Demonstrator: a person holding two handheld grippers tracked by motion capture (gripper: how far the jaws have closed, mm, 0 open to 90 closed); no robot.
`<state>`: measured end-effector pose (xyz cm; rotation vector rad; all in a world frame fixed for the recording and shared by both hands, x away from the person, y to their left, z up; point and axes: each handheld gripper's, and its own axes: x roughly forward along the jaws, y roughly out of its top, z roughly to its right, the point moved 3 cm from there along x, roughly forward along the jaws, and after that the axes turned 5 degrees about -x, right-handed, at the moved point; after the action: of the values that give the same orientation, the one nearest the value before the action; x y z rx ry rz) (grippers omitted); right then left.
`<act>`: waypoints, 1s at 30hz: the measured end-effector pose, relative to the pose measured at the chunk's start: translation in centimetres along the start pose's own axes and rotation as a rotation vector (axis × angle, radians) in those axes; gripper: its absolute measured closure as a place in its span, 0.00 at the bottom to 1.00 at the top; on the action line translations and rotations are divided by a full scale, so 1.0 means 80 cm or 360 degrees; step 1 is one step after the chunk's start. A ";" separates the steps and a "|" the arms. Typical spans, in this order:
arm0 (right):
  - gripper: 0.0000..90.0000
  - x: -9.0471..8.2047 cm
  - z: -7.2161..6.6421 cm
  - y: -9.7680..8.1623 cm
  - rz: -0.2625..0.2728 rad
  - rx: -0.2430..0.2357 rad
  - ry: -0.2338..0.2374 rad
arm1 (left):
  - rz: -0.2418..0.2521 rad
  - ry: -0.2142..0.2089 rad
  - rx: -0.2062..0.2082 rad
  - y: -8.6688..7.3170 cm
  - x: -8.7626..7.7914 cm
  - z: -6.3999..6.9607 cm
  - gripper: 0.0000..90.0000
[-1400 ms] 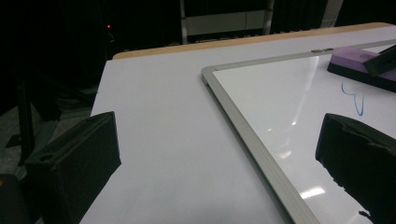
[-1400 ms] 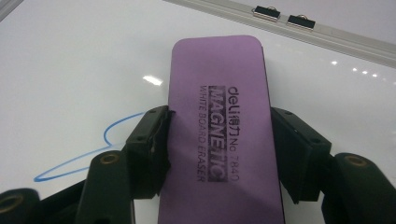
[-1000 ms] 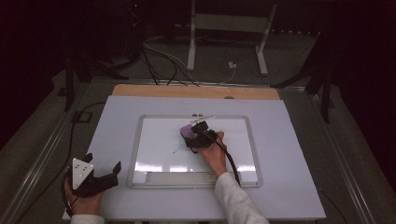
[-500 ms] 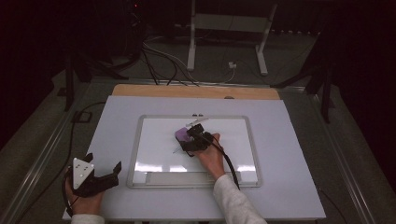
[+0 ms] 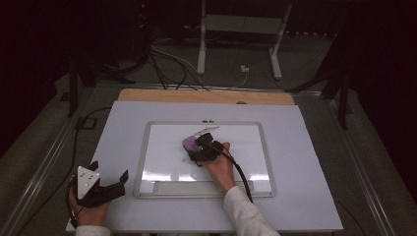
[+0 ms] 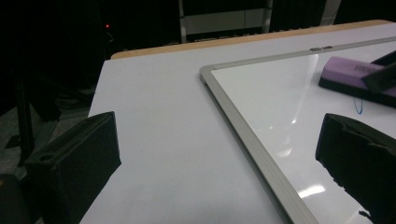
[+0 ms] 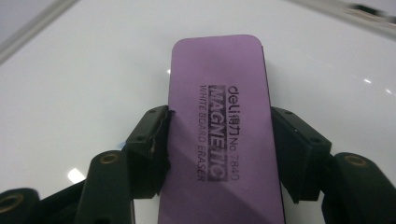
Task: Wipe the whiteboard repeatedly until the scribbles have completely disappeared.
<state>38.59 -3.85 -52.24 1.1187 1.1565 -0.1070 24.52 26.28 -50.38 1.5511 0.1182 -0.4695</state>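
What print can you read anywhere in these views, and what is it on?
All on the top face of the purple eraser that the right gripper clamps on the whiteboard:
"deli", with two characters I can't make out
"No. 7840"
"MAGNETIC"
"WHITE BOARD ERASER"

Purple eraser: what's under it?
The eraser lies flat on the whiteboard, clamped by the right hand-held gripper. Any marks beneath it are covered.

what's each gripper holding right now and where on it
The right gripper clamps the purple whiteboard eraser across its two long sides, near mid-length. The left gripper holds nothing, jaws open.
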 end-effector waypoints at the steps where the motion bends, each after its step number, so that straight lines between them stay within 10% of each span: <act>1: 0.46 0.000 -0.006 0.000 -0.0003 -0.0020 0.0036 | -0.0001 0.0000 0.0000 0.000 0.000 0.000 0.01; 6: 0.46 0.000 -0.018 0.000 -0.0010 -0.0091 0.0114 | 0.0000 -0.0002 0.0001 0.000 0.000 0.000 0.01; 14: 0.46 -0.003 0.022 -0.002 0.0001 0.0098 -0.0071 | 0.0002 0.0000 -0.0001 0.000 0.000 -0.001 0.01; 25: 0.46 -0.004 -0.017 -0.005 -0.0009 -0.0081 0.0099 | -0.0004 -0.0001 0.0003 0.000 0.000 0.000 0.01; 30: 0.46 -0.004 -0.012 -0.004 -0.0008 -0.0079 0.0043 | 0.0000 0.0001 -0.0002 0.000 0.000 -0.001 0.01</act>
<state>37.59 -3.45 -52.18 1.0760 1.1801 -0.0671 24.51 26.34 -50.38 1.5499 0.1188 -0.4686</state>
